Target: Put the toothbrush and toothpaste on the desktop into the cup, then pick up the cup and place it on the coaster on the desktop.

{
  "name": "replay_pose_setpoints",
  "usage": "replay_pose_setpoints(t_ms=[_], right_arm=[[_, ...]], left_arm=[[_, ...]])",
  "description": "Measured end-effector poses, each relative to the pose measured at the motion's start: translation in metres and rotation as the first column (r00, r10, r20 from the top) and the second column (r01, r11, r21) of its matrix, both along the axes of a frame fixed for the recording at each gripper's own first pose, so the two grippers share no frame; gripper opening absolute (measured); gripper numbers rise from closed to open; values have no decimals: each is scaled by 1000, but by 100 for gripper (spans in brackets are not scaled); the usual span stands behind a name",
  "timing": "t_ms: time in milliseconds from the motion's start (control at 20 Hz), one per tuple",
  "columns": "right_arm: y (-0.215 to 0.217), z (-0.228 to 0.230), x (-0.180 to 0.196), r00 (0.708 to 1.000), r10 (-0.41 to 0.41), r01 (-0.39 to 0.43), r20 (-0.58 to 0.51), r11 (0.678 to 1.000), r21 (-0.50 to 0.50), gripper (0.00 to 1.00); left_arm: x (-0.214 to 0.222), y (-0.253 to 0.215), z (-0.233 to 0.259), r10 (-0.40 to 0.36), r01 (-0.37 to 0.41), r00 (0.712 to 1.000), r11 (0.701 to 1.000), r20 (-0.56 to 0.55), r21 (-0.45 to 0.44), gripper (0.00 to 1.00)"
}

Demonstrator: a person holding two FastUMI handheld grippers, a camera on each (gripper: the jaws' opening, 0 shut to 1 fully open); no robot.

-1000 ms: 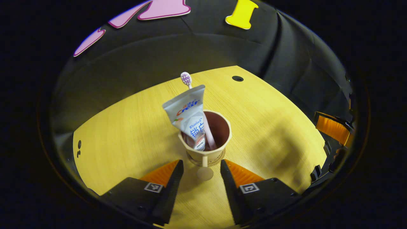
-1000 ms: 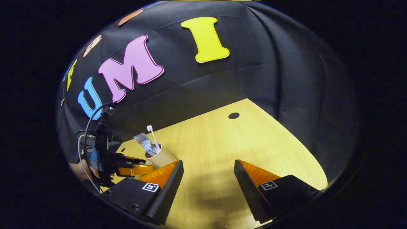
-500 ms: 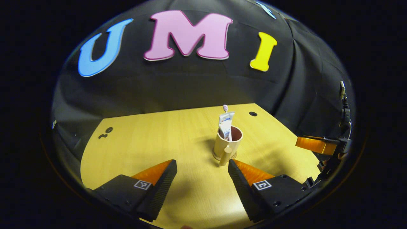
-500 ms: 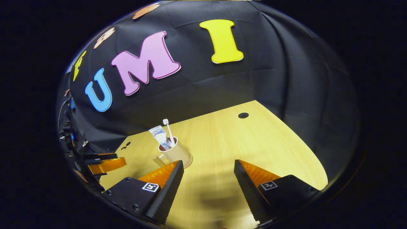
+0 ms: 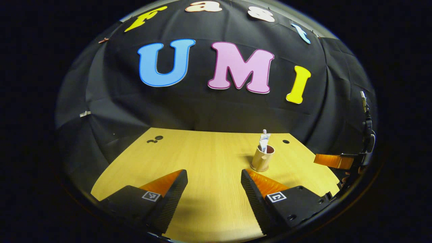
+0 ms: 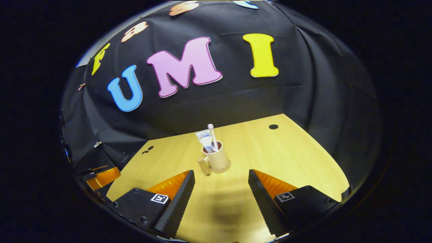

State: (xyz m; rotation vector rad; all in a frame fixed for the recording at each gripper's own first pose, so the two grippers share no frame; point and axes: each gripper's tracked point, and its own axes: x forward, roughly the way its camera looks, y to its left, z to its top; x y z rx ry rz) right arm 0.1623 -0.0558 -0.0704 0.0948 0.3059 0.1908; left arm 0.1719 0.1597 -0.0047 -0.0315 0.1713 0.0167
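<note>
A beige cup (image 5: 261, 160) with a side handle (image 6: 203, 166) stands upright on a round coaster (image 6: 226, 168) on the wooden desktop (image 5: 202, 152). A toothpaste tube (image 6: 205, 139) and a toothbrush (image 6: 212, 133) stick up out of the cup (image 6: 219, 160). My left gripper (image 5: 214, 179) is open and empty, well back from the cup, which lies ahead and to the right. My right gripper (image 6: 221, 180) is also open and empty, with the cup just ahead between its fingers' line. The right gripper (image 5: 332, 160) appears at the right edge of the left gripper view, and the left gripper (image 6: 101, 177) at the left edge of the right gripper view.
The desktop has a round cable hole (image 6: 273, 127) at its far right corner and a pair of small holes (image 5: 154, 139) at the far left. The black cloth wall rises directly behind the desk.
My left gripper has drawn back from the cup, which went from close between its fingers to small and far off. The right gripper's view swung so that the cup now sits near its centre.
</note>
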Motion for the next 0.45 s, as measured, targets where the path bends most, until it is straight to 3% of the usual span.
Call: replay_pose_setpoints(t_ms=[250,450], right_arm=[[35,5,-41,999,7,-6,33,1000,-20,98],[52,2,-67,999,9,-8,39,999,-37,98]], left_arm=[[-41,20,5,58,-59,998,998,38,7,98],[-66,-6,6,-47,45,998,998,51,39,98]])
